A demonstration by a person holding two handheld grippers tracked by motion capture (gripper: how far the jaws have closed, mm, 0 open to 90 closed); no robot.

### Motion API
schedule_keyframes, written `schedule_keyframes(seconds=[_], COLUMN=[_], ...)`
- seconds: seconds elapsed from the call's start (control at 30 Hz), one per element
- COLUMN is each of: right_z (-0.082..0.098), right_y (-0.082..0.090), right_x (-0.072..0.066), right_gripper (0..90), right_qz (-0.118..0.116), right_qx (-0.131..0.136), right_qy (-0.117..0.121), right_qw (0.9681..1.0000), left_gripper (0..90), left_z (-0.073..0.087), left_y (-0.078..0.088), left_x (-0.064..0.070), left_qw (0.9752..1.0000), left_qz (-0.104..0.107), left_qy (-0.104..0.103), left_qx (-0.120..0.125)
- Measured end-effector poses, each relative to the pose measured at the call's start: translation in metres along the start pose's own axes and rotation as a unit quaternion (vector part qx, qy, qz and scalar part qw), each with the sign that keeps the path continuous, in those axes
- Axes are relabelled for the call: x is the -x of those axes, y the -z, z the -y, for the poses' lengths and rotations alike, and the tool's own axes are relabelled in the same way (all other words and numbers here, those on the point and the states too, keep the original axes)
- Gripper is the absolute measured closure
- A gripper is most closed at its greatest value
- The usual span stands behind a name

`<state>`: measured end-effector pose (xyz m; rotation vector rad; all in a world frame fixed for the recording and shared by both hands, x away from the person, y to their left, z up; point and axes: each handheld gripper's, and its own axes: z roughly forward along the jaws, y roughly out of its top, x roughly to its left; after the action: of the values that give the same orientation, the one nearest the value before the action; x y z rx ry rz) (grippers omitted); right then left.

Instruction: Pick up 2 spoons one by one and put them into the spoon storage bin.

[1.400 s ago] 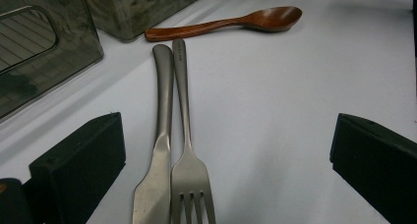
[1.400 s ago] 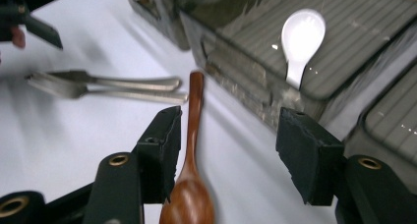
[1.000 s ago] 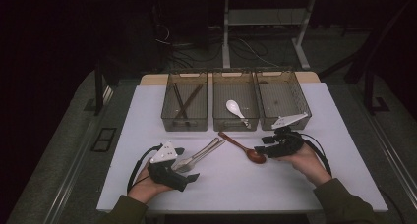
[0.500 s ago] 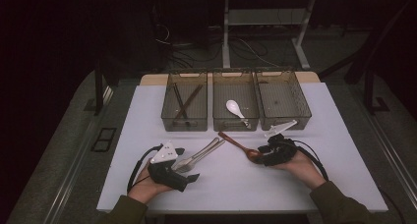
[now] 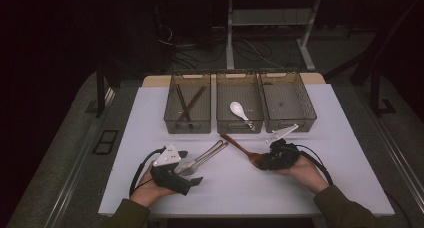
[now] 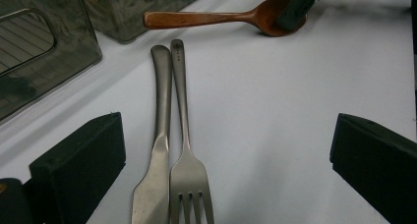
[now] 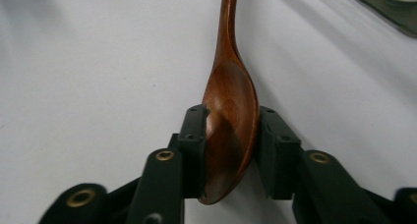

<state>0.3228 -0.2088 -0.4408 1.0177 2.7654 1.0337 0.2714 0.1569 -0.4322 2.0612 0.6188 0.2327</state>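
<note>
A brown wooden spoon [image 5: 239, 146] lies on the white table [image 5: 320, 153], bowl toward the person. My right gripper [image 5: 262, 160] has just been closing, and its pads now press both sides of the spoon's bowl [image 7: 231, 101]. A steel knife [image 6: 160, 135] and fork [image 6: 184, 135] lie side by side between the wide-apart jaws of my left gripper [image 5: 190, 167], which touch neither. In the left gripper view the wooden spoon [image 6: 206, 18] lies across the far end with the right gripper [image 6: 295, 8] on its bowl.
Three clear bins stand in a row behind the cutlery. The left bin [image 5: 187, 125] holds dark chopsticks [image 5: 187, 102], the middle bin [image 5: 239, 126] a white spoon [image 5: 239, 110], and the right bin [image 5: 290, 124] looks bare inside. The table's front edge runs just below both hands.
My right gripper has shifted left and down onto the spoon's bowl, and its jaws have closed on it. The left gripper, knife and fork have stayed put.
</note>
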Motion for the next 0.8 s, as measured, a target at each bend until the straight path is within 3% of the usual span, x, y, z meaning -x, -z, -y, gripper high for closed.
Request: schedule_keyframes(seconds=[0.27, 0.57, 0.8], right_z=[0.0, 0.001, -0.001], right_y=[-0.001, -0.001, 0.01], right_x=[-0.001, 0.002, 0.005], right_gripper=[79.6, 80.7, 80.8], right_qz=[-0.022, -0.031, -0.025], right_qx=[-0.004, -0.001, 0.027], right_qy=[-0.002, -0.009, -0.02], right_qw=[0.9998, 0.9995, 0.9991], left_gripper=[0.0, 0.0, 0.0], left_z=[0.0, 0.0, 0.0], left_y=[0.0, 0.001, 0.0], left_x=[0.0, 0.0, -0.001], left_qw=[1.0, 1.0, 1.0], left_qz=[0.0, -0.001, -0.001], left_qy=[0.0, 0.0, -0.001], left_qx=[0.0, 0.0, 0.0])
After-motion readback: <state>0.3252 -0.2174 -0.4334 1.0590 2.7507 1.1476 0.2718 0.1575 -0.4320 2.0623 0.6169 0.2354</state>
